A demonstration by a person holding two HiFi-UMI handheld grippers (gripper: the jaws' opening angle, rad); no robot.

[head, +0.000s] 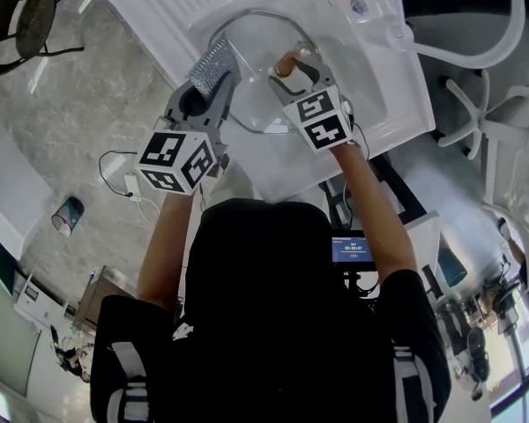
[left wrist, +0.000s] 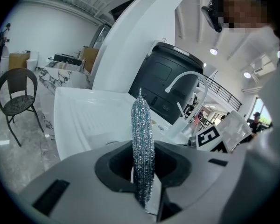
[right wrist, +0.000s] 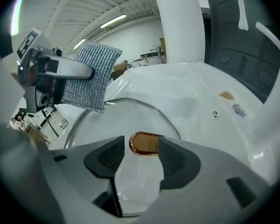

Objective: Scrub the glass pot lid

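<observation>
Head view: sits on the person's head and faces steeply down, well above the white sink (head: 370, 69), with the left claw (head: 210, 86) and right claw (head: 295, 69) both in frame. Left gripper view: rides the left claw and looks along its jaws, very near the scouring pad (left wrist: 142, 139), sink behind. Right gripper view: rides the right claw, low and close over the glass lid (right wrist: 126, 118). All three share the sink. The right gripper view also catches the left claw and pad.
</observation>
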